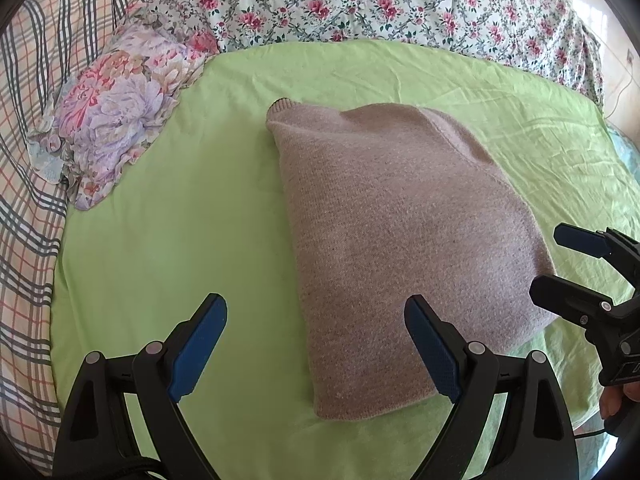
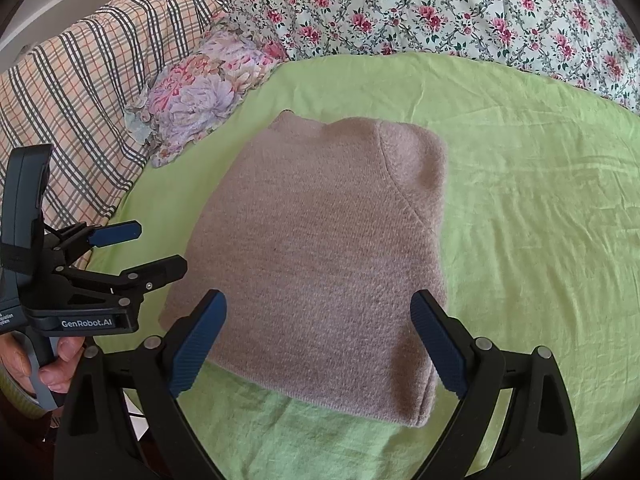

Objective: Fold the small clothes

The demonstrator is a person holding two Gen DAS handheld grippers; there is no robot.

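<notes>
A pinkish-beige knitted sweater [image 1: 404, 240] [image 2: 316, 248] lies folded into a flat rectangular bundle on the light green sheet [image 1: 180, 220] [image 2: 540, 240]. My left gripper [image 1: 316, 344] hovers open over the bundle's near left edge, nothing between its blue pads. It also shows at the left of the right wrist view, left gripper [image 2: 156, 246], held by a hand [image 2: 52, 364]. My right gripper [image 2: 318, 340] stands open above the sweater's near edge, empty. In the left wrist view the right gripper [image 1: 560, 260] is just off the bundle's right side, jaws apart.
A floral frilled pillow [image 1: 116, 112] [image 2: 200, 92] lies at the sheet's far left. A plaid blanket [image 1: 28, 160] [image 2: 88, 92] covers the left side, and a rose-print quilt [image 1: 360, 4] [image 2: 460, 12] runs along the back.
</notes>
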